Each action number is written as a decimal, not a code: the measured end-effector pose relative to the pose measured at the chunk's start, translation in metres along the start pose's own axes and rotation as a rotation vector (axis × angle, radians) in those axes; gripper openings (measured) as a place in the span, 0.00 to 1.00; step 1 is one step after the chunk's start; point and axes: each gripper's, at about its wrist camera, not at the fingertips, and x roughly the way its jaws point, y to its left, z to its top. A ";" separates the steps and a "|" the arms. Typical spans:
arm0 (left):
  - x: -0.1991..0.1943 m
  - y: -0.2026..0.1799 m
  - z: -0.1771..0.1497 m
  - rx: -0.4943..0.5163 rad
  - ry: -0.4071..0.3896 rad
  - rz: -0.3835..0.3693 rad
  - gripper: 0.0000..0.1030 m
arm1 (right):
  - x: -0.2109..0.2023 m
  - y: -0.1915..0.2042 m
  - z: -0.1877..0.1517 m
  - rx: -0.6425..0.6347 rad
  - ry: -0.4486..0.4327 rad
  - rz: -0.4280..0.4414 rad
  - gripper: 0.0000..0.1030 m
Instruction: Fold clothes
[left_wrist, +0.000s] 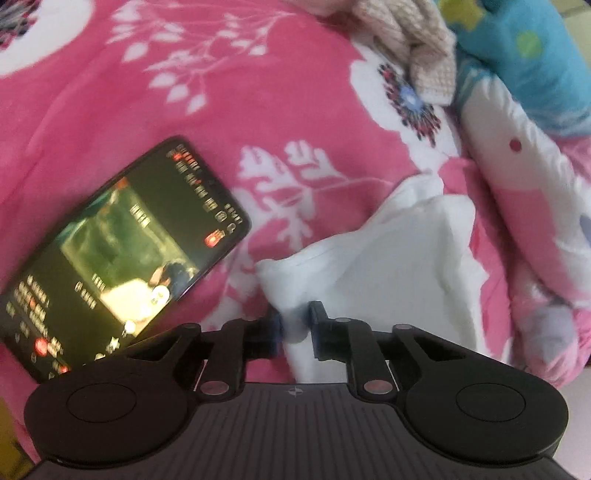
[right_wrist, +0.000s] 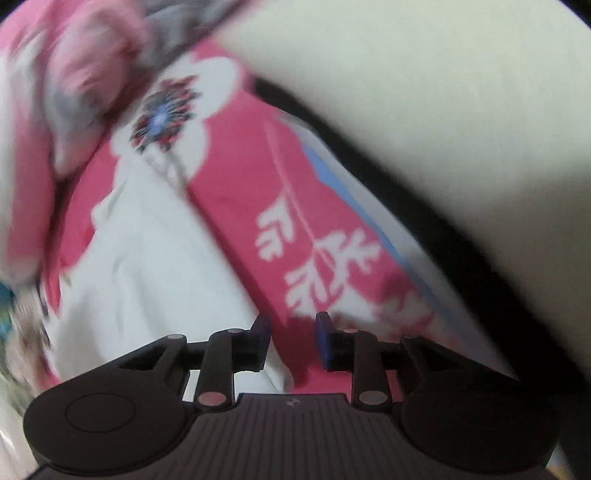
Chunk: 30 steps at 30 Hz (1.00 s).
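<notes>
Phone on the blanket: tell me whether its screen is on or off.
On. The phone lies face up on the pink blanket, its screen lit with a picture and icons; the text is too blurred to read.

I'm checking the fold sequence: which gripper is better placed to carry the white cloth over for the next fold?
Left. The left gripper already pinches a corner of the white cloth. The right gripper is open, holding nothing, with only the cloth's edge beside it.
</notes>
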 end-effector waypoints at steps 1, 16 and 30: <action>-0.002 -0.006 0.000 0.027 -0.010 0.009 0.25 | -0.008 0.009 -0.001 -0.064 -0.024 -0.004 0.29; 0.022 -0.035 -0.024 0.432 -0.031 0.217 0.29 | 0.048 0.080 -0.075 -1.360 0.185 -0.274 0.12; 0.029 -0.038 -0.018 0.450 -0.016 0.228 0.29 | 0.026 0.074 -0.049 -0.894 0.234 -0.229 0.40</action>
